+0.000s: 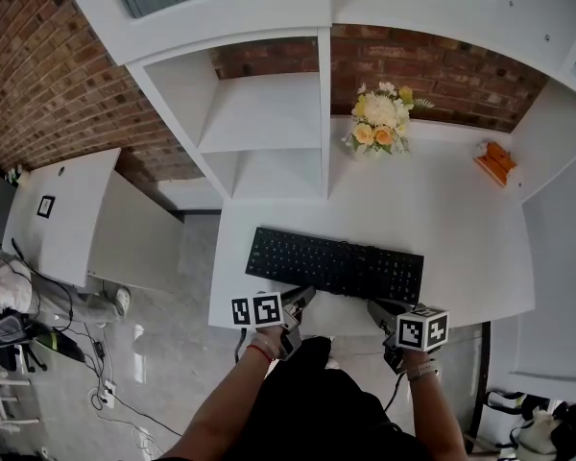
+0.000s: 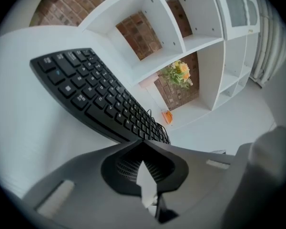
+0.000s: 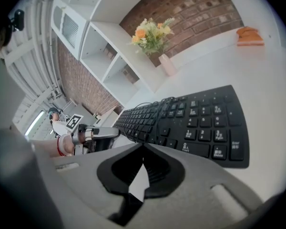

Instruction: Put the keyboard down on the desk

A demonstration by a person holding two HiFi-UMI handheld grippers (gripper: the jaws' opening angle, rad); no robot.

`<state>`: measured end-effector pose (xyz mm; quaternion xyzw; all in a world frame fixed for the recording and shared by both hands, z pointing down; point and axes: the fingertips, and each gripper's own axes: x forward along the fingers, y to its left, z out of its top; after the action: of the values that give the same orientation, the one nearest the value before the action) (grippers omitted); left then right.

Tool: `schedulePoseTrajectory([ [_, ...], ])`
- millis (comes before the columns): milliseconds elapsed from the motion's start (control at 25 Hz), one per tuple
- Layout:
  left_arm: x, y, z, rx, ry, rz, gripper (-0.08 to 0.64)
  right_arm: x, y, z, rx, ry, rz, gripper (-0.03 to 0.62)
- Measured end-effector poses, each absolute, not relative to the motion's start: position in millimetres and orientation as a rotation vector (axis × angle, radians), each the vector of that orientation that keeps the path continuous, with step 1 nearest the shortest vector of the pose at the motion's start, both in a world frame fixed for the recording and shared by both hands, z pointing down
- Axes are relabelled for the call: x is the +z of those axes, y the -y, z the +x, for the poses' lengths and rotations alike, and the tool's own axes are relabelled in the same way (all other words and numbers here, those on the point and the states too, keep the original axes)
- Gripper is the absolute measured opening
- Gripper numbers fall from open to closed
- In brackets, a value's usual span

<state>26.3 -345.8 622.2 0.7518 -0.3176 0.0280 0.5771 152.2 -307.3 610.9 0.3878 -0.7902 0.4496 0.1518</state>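
Both the left gripper [image 1: 301, 299] and right gripper [image 1: 377, 309] are closed, empty, beside the black keyboard [image 1: 336, 263], likely light, stiff and long, best pinched along its thin near edge, one gripper toward each end.

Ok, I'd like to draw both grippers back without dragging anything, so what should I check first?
1. Keyboard lies flat on the desk, inside its front edge: ok.
2. Left gripper fingers together, nothing between them: ok.
3. Right gripper fingers together, nothing between them: ok.
4. Fingertips clear of the keyboard's near edge: cannot tell.
5. Keyboard cable free of both grippers: cannot tell.
6. Flower vase stands well apart from the keyboard: ok.
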Motion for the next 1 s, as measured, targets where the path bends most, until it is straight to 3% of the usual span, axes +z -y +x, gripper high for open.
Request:
schedulePoseTrajectory([
  [720,551.0,368.3,-33.1,0.106,1.138,2.273,-0.002,509.3,326.8,211.7,0.494,2.505,1.546,-0.002],
  [1000,510.4,365.8,-53.0,0.050,1.348,2.420,0.000,479.6,320.7,225.3,0.378,2.531,1.656,-0.002],
])
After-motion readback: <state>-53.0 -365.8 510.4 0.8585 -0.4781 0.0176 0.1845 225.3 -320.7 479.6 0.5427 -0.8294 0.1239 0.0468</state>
